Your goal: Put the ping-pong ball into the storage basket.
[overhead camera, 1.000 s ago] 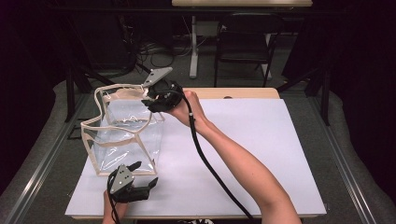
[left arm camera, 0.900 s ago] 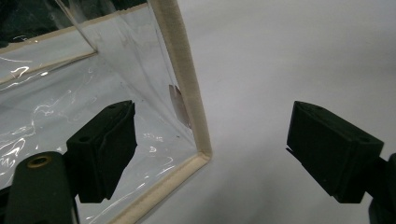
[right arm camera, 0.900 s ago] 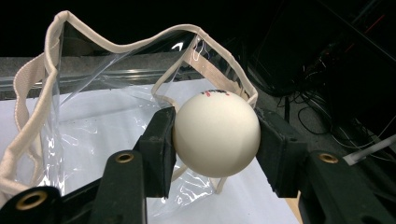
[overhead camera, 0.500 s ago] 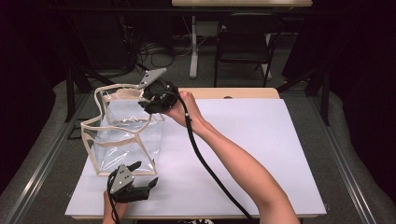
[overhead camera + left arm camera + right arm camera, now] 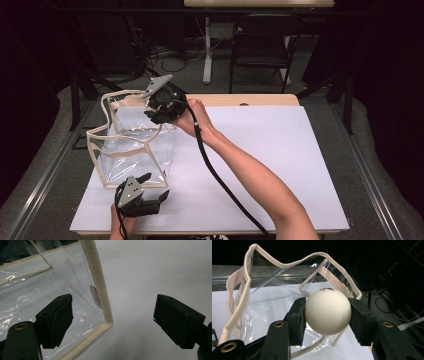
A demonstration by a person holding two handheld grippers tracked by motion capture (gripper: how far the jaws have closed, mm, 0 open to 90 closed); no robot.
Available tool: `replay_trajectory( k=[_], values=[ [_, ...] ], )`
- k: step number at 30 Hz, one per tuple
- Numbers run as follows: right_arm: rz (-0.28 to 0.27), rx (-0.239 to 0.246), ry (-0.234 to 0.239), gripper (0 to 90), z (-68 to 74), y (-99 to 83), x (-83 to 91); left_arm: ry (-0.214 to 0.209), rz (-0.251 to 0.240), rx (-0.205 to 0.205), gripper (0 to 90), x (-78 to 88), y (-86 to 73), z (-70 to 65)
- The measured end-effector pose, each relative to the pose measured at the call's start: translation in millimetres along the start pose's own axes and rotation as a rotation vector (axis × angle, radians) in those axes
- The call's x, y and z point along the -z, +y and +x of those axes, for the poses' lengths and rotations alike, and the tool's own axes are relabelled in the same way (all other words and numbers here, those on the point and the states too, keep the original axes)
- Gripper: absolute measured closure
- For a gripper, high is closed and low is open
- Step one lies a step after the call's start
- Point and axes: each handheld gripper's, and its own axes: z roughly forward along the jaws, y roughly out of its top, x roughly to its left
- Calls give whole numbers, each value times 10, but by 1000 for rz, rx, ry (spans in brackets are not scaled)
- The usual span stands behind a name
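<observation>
A clear plastic bag [image 5: 132, 150] with beige trim stands open on the left of the white table top [image 5: 280, 150]. My right gripper [image 5: 152, 113] hovers at the bag's far rim, shut on a white ball [image 5: 327, 311] with small markings on top. The right gripper view has the ball squeezed between both black pads [image 5: 298, 320], with the bag's wavy rim [image 5: 239, 290] just beyond. My left gripper [image 5: 156, 186] rests near the table's front edge, open, beside the bag's near corner [image 5: 106, 320]. That corner stands between its jaws, touching neither pad.
A wooden strip [image 5: 250, 100] edges the table's far side. Behind it stand a black chair [image 5: 260, 45] and a table leg [image 5: 207, 50] among floor cables. Metal rails [image 5: 45, 170] run along both sides. The right arm's cable [image 5: 220, 180] lies across the table.
The right gripper with the ball has shifted slightly left, toward the bag's opening. The left gripper has stayed put.
</observation>
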Motion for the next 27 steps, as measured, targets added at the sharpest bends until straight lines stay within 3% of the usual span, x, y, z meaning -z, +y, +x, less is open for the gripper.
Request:
replay_trajectory(
  k=[27],
  values=[
    [64, 28, 39, 509, 119, 39, -122, -1, -1, 4, 160, -3, 1, -3]
  ],
)
